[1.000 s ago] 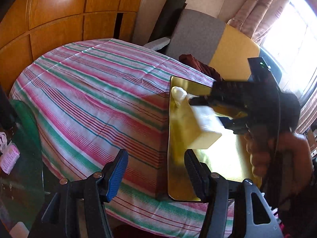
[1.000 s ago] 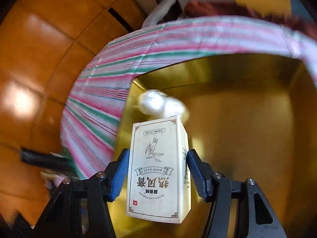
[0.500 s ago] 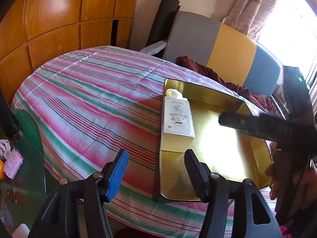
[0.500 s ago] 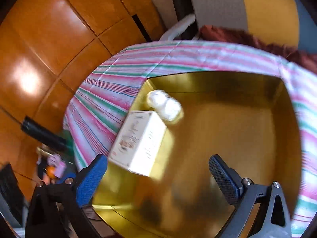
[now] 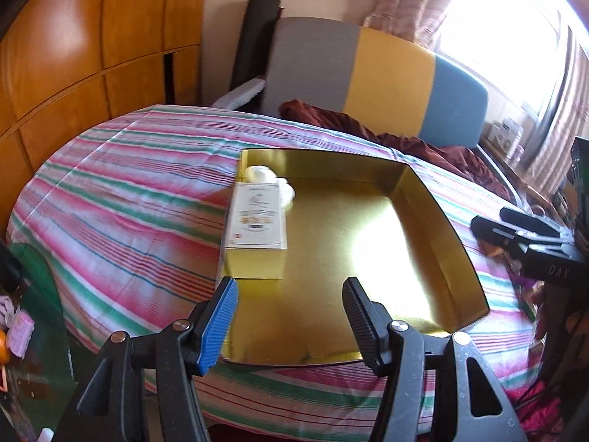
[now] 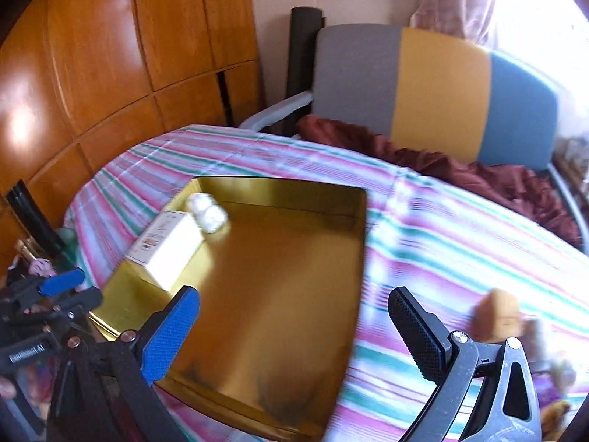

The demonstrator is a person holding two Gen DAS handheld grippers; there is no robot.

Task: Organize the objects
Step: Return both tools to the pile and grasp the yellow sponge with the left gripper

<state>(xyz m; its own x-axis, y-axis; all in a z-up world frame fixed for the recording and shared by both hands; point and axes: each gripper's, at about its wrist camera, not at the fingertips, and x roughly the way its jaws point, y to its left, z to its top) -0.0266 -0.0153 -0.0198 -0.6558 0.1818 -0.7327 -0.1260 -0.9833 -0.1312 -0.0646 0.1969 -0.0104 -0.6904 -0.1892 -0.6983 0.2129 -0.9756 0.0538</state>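
Observation:
A gold tray (image 5: 438, 213) lies on the striped cloth. In its left part a cream printed box (image 5: 256, 217) lies flat, with a small white lumpy thing (image 5: 262, 175) just behind it. My left gripper (image 5: 289, 289) hovers over the tray's near edge, open and holding nothing. In the right wrist view the tray (image 6: 362, 221), the box (image 6: 165, 246) and the white thing (image 6: 206, 211) show again. My right gripper (image 6: 292, 298) stands wide open above the tray's near right part, well clear of the box. It appears at the right edge of the left wrist view (image 5: 491, 219).
The striped cloth (image 5: 110, 202) covers a rounded table. Behind it stand a chair with a grey, yellow and blue back (image 5: 368, 73) and a dark red cloth (image 5: 368, 129). A blurred brown figure (image 6: 498, 316) sits right of the tray. A glass side table (image 5: 33, 294) holds small items.
My right gripper let go of the cream box, which now lies flat in the tray, then opened wide and drew back up and to the right. My left gripper shifted slightly.

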